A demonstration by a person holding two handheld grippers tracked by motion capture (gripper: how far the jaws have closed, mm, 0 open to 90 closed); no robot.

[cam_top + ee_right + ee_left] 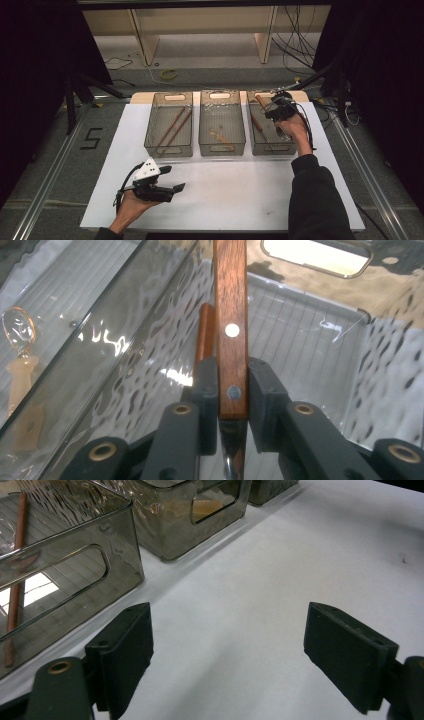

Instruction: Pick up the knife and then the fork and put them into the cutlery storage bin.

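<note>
The right hand-held gripper hangs over the right-hand bin, its jaws pinching the wooden handle of a utensil; in the right gripper view the pads press on both sides of that handle, just above where a metal shank leaves the wood. The handle is reddish-brown, flat-sided, with two pale rivets, and it points away toward the bin's far wall. A second wooden handle lies just behind it inside the same bin. The left hand-held gripper rests low over the bare front of the worktop, well apart from the bins, its jaws spread wide with nothing between them. Three smoky, see-through plastic bins stand side by side across the back of the worktop, each with a slot handle cut in its end wall. The left bin holds two long brown sticks lying aslant. The middle bin holds a pale, light-coloured utensil. The bin walls rise around the held handle on each side. The worktop is a white sheet over a pale wooden board. Around it lie grey floor, metal rails, loose cables, a wooden shelf frame at the back, and dark curtains at both sides.
</note>
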